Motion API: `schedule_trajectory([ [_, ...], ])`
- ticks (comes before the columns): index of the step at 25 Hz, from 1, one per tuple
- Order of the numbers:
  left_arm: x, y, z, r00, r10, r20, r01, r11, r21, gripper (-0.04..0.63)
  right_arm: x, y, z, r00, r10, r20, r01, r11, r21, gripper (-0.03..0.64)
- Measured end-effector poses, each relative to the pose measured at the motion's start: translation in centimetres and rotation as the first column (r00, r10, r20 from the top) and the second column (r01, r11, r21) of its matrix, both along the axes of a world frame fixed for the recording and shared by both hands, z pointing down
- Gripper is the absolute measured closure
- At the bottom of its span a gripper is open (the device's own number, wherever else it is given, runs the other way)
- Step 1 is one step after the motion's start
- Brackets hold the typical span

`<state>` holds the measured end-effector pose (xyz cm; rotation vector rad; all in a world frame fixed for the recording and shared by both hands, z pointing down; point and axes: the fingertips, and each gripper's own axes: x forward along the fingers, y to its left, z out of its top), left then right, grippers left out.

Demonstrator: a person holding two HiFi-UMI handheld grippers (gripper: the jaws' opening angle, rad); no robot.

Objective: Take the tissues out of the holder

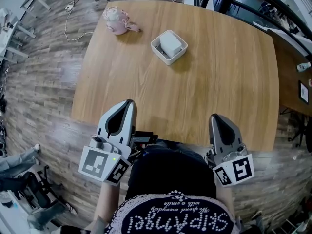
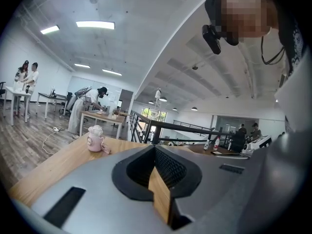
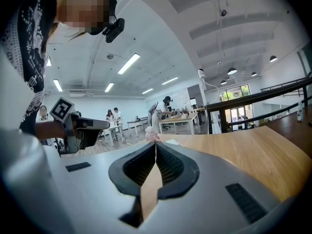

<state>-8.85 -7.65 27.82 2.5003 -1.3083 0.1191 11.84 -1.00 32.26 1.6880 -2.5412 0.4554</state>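
Tissues in holder seen at 12 o'clock on table in head view; hidden in left gripper view. Left gripper, right gripper: jaws pressed together, empty.

Grey left claw and right claw — black-and-white marker cubes — black top with white dotted lettering.

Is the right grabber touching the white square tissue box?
Apart. The head view shows the right gripper at the near edge of the wooden table, with a wide stretch of bare wood between it and the white square plastic tissue holder.
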Motion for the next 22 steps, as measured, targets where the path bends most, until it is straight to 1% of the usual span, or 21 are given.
schedule_trajectory([
  [2, 0.5, 0.0, 0.0, 1.0, 0.015, 0.008, -0.016, 1.0, 0.007, 0.591, 0.1, -0.3, -0.1, 0.999, 0.004, -0.04, -0.004, 1.0, 0.009, 0.604],
  [4, 1.4, 0.0, 0.2, 0.999, 0.039, 0.025, -0.039, 0.999, 0.011, 0.591, 0.4, -0.5, -0.1, 0.994, 0.024, -0.109, -0.022, 1.0, 0.015, 0.604],
  [6, 2.8, 0.1, 0.4, 0.996, 0.08, 0.049, -0.081, 0.997, 0.014, 0.591, 0.8, -0.7, -0.1, 0.985, 0.046, -0.165, -0.044, 0.999, 0.016, 0.604],
  [7, 3.7, 0.3, 0.5, 0.992, 0.107, 0.062, -0.109, 0.994, 0.017, 0.591, 1.0, -0.8, -0.1, 0.983, 0.055, -0.177, -0.053, 0.998, 0.017, 0.604],
  [10, 6.4, 1.2, 0.8, 0.978, 0.187, 0.09, -0.189, 0.982, 0.018, 0.591, 1.4, -1.1, -0.3, 0.98, 0.075, -0.186, -0.072, 0.997, 0.025, 0.604],
  [13, 8.5, 1.8, 0.8, 0.966, 0.244, 0.09, -0.247, 0.969, 0.023, 0.591, 1.5, -1.2, -0.5, 0.978, 0.076, -0.193, -0.071, 0.997, 0.035, 0.604],
  [15, 9.2, 1.9, 0.6, 0.964, 0.254, 0.076, -0.256, 0.967, 0.017, 0.591, 1.2, -1.3, -0.9, 0.981, 0.062, -0.186, -0.052, 0.997, 0.054, 0.604],
  [18, 9.3, 1.6, 0.8, 0.967, 0.247, 0.065, -0.248, 0.969, 0.003, 0.591, 0.7, -1.6, -1.4, 0.983, 0.037, -0.181, -0.023, 0.997, 0.08, 0.604],
  [22, 9.3, 1.5, 1.4, 0.967, 0.245, 0.07, -0.245, 0.969, -0.018, 0.591, 0.6, -2.0, -0.8, 0.984, 0.016, -0.179, -0.006, 0.998, 0.058, 0.604],
])
